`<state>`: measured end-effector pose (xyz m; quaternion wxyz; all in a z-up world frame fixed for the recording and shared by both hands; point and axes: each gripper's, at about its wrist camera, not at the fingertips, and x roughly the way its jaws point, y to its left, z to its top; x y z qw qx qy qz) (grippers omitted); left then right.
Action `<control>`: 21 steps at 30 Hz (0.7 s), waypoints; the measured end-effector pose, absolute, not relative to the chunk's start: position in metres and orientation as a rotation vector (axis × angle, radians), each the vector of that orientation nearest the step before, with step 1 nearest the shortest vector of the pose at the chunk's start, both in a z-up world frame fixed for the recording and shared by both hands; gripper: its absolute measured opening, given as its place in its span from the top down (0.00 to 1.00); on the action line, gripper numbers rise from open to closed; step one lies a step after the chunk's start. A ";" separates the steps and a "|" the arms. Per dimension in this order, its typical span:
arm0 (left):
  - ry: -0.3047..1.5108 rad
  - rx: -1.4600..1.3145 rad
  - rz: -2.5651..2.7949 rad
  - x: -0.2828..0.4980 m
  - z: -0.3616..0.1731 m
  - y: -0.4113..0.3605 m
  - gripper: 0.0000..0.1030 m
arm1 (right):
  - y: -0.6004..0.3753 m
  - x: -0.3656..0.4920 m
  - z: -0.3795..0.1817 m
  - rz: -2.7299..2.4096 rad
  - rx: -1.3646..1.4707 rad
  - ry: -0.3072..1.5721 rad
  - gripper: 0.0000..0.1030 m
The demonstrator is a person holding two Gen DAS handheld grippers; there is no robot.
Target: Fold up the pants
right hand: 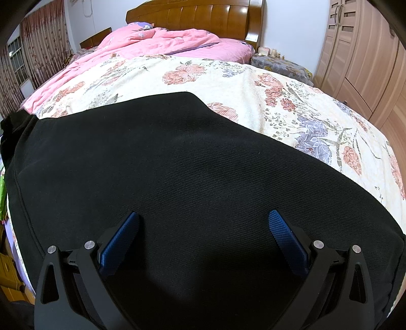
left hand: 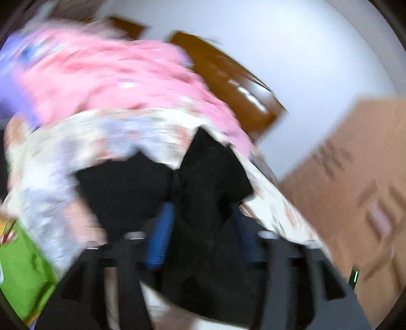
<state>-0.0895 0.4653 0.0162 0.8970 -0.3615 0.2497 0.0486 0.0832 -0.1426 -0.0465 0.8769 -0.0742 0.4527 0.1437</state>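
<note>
Black pants (right hand: 177, 165) lie spread flat on the floral bed sheet (right hand: 228, 76) and fill the lower half of the right wrist view. My right gripper (right hand: 203, 241) hovers open just over them, blue pads (right hand: 284, 238) wide apart and nothing pinched. The left wrist view is smeared by motion and tilted. There a bunched part of the black pants (left hand: 203, 177) rises between the fingers of my left gripper (left hand: 200, 238). Its blue pad (left hand: 159, 238) shows on the left, the other mostly behind cloth. The fingers stand well apart; the blur hides whether the pads touch the cloth.
A pink quilt (right hand: 152, 43) is heaped at the bed's far end under the wooden headboard (right hand: 192, 17). A wardrobe (right hand: 368, 63) runs along the right, with a covered nightstand (right hand: 279, 66) beside the bed. A green object (left hand: 22, 274) sits at the bed's left edge.
</note>
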 end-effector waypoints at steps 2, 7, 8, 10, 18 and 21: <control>0.496 -0.826 0.143 -0.100 0.005 0.486 0.26 | -0.143 0.083 -0.046 0.299 -0.155 0.944 0.04; 0.484 -0.874 0.114 -0.107 -0.005 0.490 0.28 | -0.143 0.083 -0.046 0.299 -0.157 0.946 0.04; 0.491 -0.845 0.147 -0.107 -0.003 0.486 0.29 | -0.143 0.083 -0.046 0.299 -0.157 0.946 0.04; 0.497 -0.758 0.226 -0.107 0.007 0.479 0.57 | -0.143 0.083 -0.046 0.299 -0.157 0.946 0.04; 0.526 -0.112 0.498 -0.079 0.069 0.388 0.01 | -0.144 0.083 -0.046 0.298 -0.159 0.946 0.04; 0.651 0.091 0.411 -0.032 0.055 0.347 0.01 | -0.145 0.083 -0.047 0.299 -0.156 0.945 0.04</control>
